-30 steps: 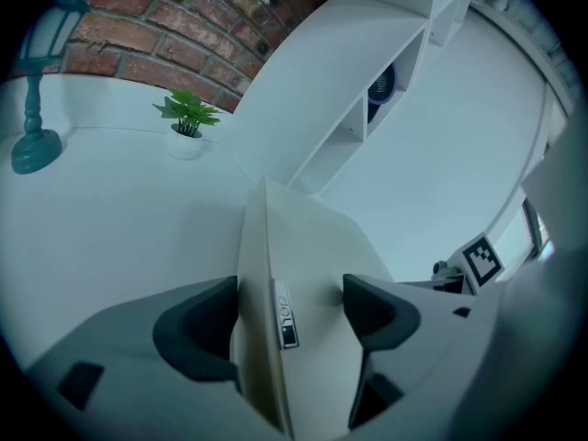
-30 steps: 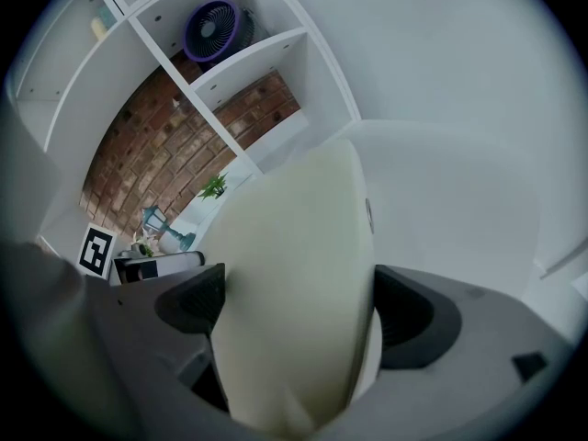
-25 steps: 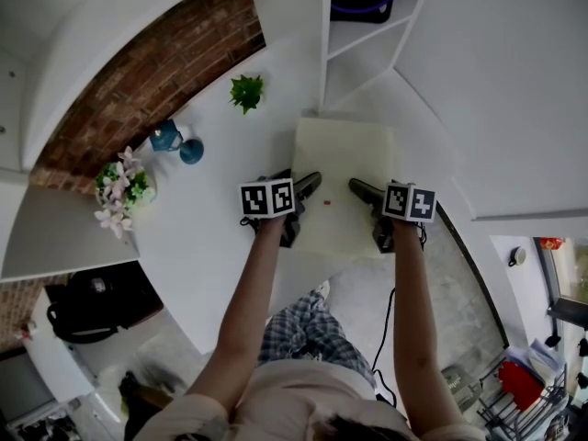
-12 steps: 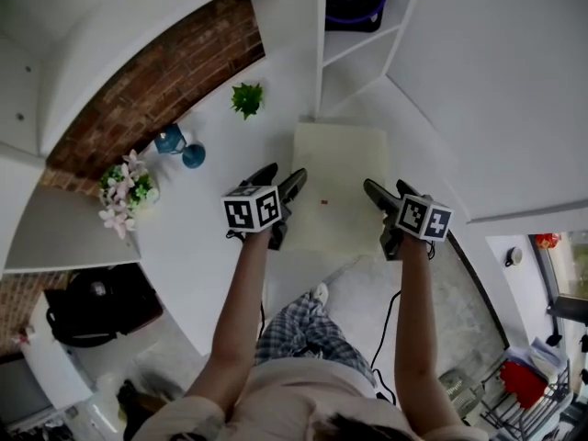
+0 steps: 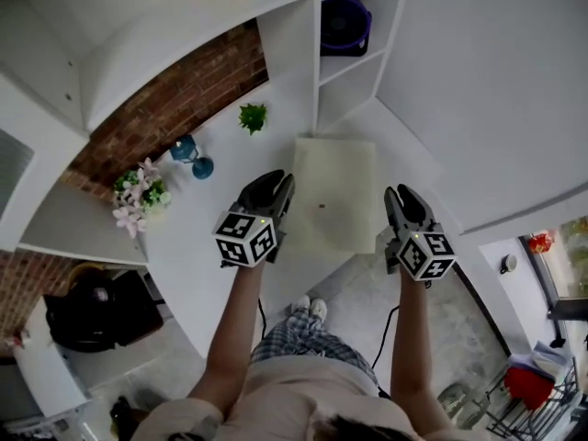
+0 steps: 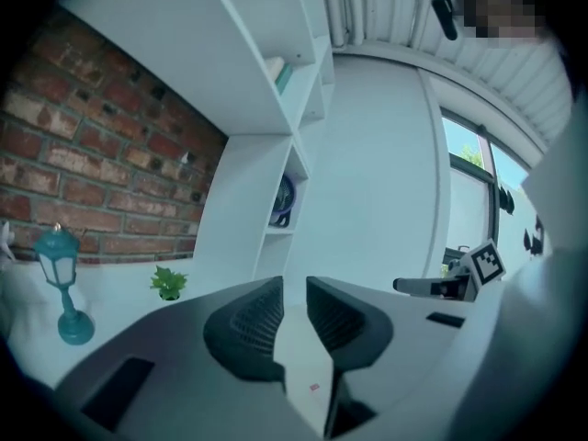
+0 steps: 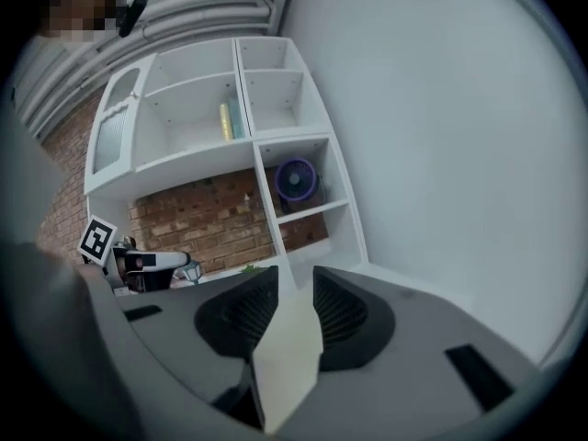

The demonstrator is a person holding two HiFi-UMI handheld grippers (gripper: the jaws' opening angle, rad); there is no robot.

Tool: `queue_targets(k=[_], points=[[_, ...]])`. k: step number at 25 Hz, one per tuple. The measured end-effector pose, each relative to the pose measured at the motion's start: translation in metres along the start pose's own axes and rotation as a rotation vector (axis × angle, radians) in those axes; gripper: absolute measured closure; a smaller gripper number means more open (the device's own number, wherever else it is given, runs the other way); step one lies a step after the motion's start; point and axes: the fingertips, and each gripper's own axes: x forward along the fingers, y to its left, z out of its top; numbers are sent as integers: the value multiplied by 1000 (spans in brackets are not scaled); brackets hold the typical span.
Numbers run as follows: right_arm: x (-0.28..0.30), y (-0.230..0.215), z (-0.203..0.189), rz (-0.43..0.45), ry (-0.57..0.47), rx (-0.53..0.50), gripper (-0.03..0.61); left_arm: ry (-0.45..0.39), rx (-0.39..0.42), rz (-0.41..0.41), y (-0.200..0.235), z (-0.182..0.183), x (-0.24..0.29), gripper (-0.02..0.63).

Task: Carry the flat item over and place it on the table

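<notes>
Cream pad (image 5: 335,191) flat on the white table (image 5: 230,168), its near edge reaching the table's front edge, left gripper (image 5: 278,179) just beside its left edge, right gripper (image 5: 400,192) just off its right edge, both jaws a narrow slit apart and empty, bare tabletop between the pad's far edge, the plant (image 5: 253,116) and the shelf (image 5: 317,81).

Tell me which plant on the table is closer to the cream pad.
The small green potted plant by the shelf unit; the pink-and-white flower bunch stands farther left, past the teal lamp.
</notes>
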Motion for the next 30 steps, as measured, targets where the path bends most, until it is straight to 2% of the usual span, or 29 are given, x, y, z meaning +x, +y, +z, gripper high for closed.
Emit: queue_targets(k=[2,6,14,22,30], points=[[-17,5,12,-21,-61,-23,470,-50,51,2,-9,12,-15,545],[-51,13,35,-69,-176,-52,539,-117,118,-3,-27,26,-43,567],[-99,22,59,-124,-312,-89,560,-194,120,-14,-48,37,-81,586],[-122,16,56,-160,-345,-132,561,-200,118,-27,-53,34,-91,586],[-124,12,53,-193,-329,-144,563,-203,93,-41,-50,32,-92,586]])
